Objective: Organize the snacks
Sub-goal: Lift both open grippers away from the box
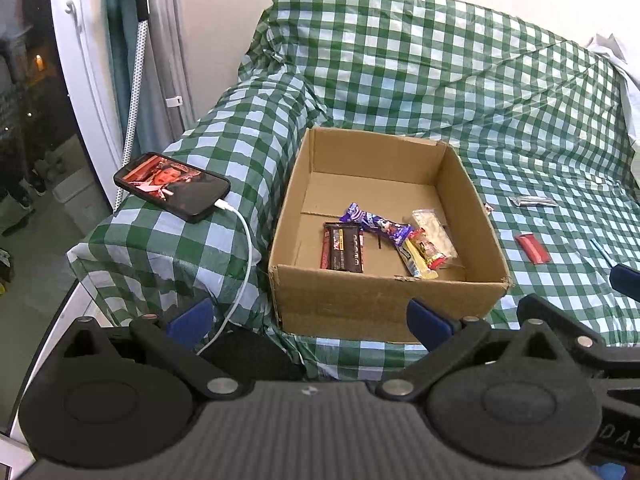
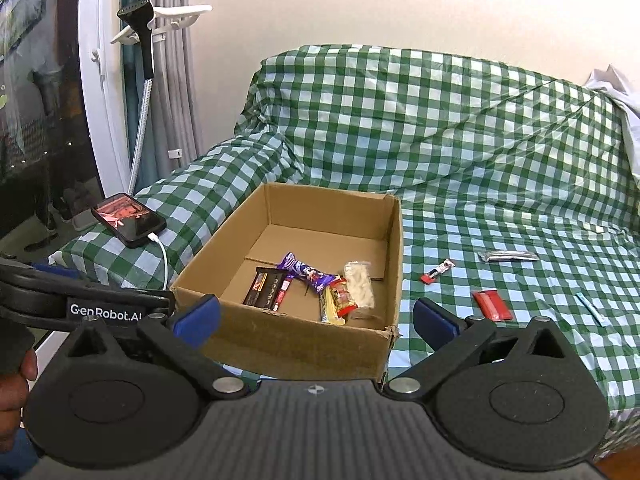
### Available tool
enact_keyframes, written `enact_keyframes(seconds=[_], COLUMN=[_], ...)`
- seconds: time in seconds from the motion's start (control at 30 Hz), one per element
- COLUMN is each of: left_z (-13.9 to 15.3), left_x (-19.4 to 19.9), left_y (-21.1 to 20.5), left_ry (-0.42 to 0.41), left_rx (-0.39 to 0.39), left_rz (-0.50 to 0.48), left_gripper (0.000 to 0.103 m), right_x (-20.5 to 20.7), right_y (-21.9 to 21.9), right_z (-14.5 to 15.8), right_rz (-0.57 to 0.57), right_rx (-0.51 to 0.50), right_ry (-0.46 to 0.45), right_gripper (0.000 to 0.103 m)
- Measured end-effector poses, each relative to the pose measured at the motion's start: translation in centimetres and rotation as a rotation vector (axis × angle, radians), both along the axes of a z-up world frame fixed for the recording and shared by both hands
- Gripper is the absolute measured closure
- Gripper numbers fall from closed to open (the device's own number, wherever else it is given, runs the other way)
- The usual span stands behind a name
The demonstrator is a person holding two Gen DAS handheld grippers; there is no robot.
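Both grippers point(image 1: 310, 320) point(image 2: 316, 318) level, fingers apart, facing box point(image 2: 288, 340).

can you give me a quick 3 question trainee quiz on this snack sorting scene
1. True or false: both pairs of tongs, left and right, are open and hold nothing.
2. Which snack lies on the checked cloth outside the cardboard box?
A. purple wrapper
B. dark chocolate bar
C. flat red packet
3. Fill in: the white cable plugs into the ____ on the sofa arm.

Key
1. True.
2. C; the purple wrapper and dark chocolate bar lie inside the box.
3. phone.
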State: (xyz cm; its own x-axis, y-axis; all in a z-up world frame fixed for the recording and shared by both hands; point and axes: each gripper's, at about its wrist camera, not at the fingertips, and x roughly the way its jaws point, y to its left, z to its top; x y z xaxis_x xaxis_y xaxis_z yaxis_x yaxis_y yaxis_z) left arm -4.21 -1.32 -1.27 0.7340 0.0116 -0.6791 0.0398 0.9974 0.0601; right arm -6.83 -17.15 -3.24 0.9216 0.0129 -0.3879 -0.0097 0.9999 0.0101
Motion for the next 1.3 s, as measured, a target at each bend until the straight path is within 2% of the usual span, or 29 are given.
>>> enact_keyframes(seconds=[0.73, 1.3], left_z=[0.2, -1.1], left_x=[-1.2, -0.2], left_y=[-0.1, -0.6], left_ry=[-0.008, 0.057], left_rx=[0.000, 0.014], left_rz=[-0.008, -0.029], left_gripper=[0.000, 0.000], right_x=[-1.6, -0.9], right_y=[0.4, -0.3], right_z=[0.2, -0.5], right_rz=[-0.014, -0.025], right_rx=[-0.007, 0.004], right_ry=[-0.027, 0.012], right_gripper=[0.001, 0.001])
